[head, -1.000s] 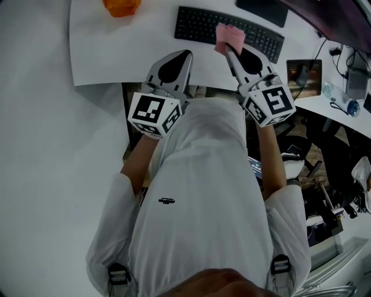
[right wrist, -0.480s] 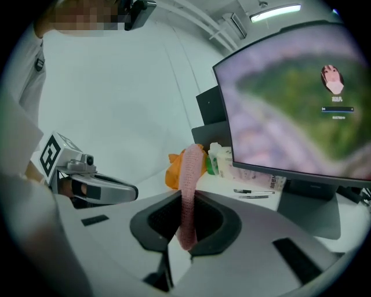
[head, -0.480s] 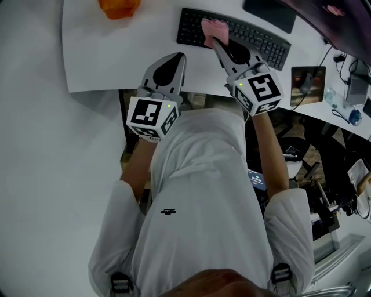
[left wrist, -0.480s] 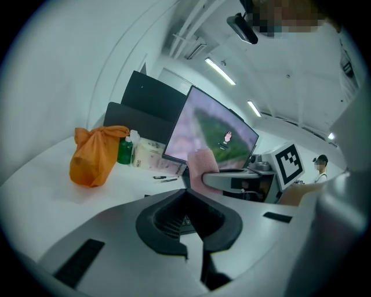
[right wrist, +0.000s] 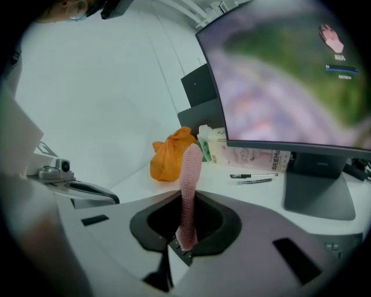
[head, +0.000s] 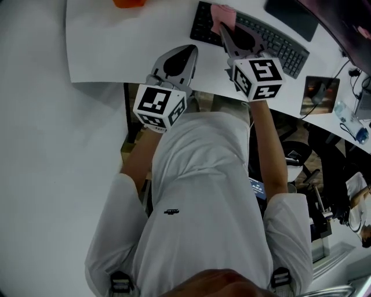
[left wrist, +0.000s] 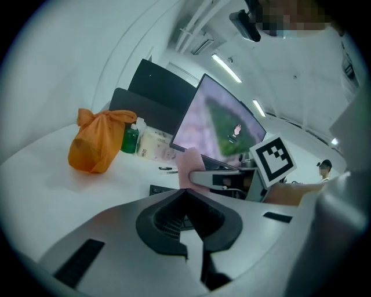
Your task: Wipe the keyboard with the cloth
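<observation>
At left end of keyboard (head: 272,42), right hand-held gripper (head: 224,28) was stretched forward, clamped on cloth (head: 222,13). Left hand-held gripper (head: 186,51) hung at surface (head: 104,49) edge, closed, empty.

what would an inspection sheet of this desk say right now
surface: white desk, bare near its front edge
job's things: black keyboard; pink cloth on its left end
clutter: orange bag, green bottle, two pens
grippers: left gripper jaws shut on nothing, over the desk edge; right gripper jaws shut on the cloth
cables: a few past the desk's right end
surroundings: monitor behind the keyboard
</observation>
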A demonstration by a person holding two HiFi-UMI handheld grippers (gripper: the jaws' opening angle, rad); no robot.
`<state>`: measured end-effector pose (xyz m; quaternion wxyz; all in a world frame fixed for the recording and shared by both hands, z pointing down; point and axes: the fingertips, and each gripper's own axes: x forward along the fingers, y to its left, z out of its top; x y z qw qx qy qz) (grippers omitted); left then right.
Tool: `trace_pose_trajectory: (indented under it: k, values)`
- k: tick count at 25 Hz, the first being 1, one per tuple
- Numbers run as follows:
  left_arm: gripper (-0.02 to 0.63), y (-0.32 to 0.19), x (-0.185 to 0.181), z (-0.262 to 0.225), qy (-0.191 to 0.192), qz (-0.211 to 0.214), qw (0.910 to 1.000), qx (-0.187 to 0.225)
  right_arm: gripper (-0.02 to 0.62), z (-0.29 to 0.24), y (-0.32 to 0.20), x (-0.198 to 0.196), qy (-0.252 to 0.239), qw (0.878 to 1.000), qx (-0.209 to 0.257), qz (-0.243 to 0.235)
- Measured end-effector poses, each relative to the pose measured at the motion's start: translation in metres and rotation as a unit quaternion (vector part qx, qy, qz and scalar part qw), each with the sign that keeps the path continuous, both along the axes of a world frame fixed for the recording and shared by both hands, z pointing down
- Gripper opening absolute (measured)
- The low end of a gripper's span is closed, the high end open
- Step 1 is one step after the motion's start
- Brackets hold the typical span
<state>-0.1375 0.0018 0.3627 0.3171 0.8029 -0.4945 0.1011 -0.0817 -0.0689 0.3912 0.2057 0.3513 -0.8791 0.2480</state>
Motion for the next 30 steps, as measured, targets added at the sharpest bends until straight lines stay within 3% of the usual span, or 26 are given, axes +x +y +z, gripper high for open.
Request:
trace_pose_trajectory:
  k: [14,30]
  values:
    - [0.018,-0.009,-0.005,0.038,-0.019,-0.011,0.9993,-0.03,0.038,0.064,-0.022,-0.026,-0.015,0.995,-0.102,0.011]
    - [0.018,-0.02,-0.008,0.049,-0.02,-0.005,0.9991,-0.036,0.041,0.104,-0.034,-0.03,0.032,0.98,-0.196,0.026]
